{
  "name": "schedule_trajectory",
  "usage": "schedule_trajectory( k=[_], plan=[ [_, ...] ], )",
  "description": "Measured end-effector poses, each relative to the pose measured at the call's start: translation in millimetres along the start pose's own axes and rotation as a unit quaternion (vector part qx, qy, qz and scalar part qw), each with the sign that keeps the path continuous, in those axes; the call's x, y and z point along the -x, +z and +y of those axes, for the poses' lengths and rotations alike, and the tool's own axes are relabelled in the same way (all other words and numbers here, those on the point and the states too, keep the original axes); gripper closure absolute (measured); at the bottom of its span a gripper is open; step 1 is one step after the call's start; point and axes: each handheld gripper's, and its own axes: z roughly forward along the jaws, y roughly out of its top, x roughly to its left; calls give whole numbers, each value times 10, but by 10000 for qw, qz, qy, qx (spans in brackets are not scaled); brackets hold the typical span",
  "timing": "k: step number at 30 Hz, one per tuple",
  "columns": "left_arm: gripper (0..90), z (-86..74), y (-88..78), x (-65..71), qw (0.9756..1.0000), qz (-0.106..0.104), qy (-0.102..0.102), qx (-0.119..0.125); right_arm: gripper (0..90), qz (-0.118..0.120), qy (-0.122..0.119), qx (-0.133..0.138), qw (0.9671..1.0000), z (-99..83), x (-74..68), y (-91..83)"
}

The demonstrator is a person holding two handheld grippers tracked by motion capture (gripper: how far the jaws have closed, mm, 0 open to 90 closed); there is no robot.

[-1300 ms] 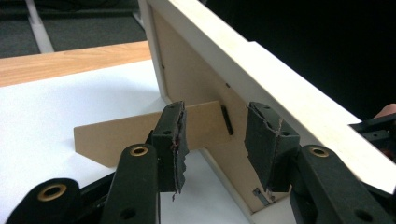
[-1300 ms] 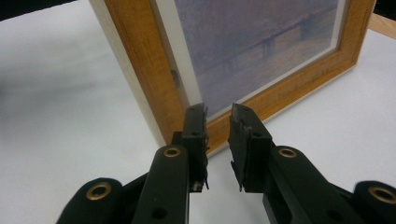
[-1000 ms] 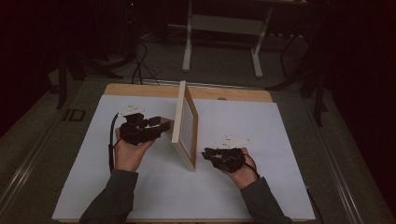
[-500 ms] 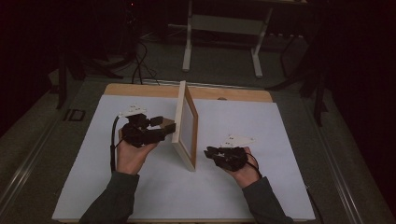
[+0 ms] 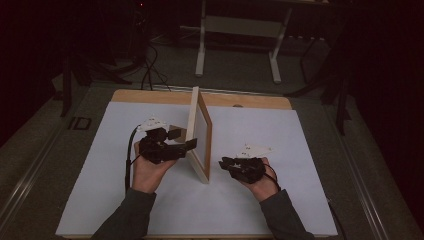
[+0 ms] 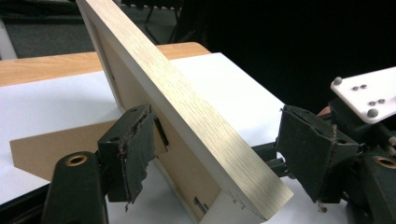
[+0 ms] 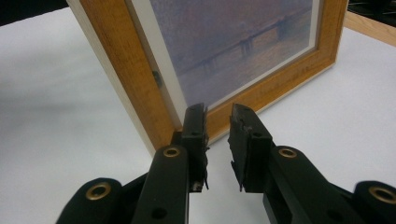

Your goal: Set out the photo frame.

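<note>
A wooden picture frame (image 5: 200, 132) stands upright on edge in the middle of the white table top (image 5: 95, 200), its picture facing right. My left gripper (image 5: 184, 138) is at the frame's back. Its jaws are wide open, and in the left gripper view (image 6: 219, 144) they straddle the frame's pale edge (image 6: 187, 102) without pressing on it. The brown easel flap (image 6: 51, 144) lies behind. My right gripper (image 5: 223, 162) points at the frame's front near its lower corner. In the right gripper view (image 7: 218, 116) a narrow gap shows between its jaws, with nothing in it, just short of the frame (image 7: 116, 70).
A bare wooden strip (image 5: 150, 95) runs along the table's far edge. Beyond it stand a metal-legged bench (image 5: 235, 30) and floor cables (image 5: 150, 70). White surface lies free on both sides of the frame.
My left gripper has shifted slightly nearer along the frame's back. The right hand has hardly moved, and the frame stays upright.
</note>
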Motion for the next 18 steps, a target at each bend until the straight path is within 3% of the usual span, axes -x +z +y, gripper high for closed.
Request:
schedule_trajectory(
  k=[7,9,13,18],
  plan=[
    [247,-63,95,65,9998,195,4,-94,757,-13,-7,35,10000,4,12,-22],
    [217,-88,141,108,9993,321,147,-153,757,-24,-8,33,10000,3,16,-26],
    [220,-104,173,140,9985,431,240,-233,756,-22,-3,39,10000,1,21,-26],
    [317,-133,222,170,9980,516,243,-273,754,-18,13,44,10000,0,23,-29]
  ],
)
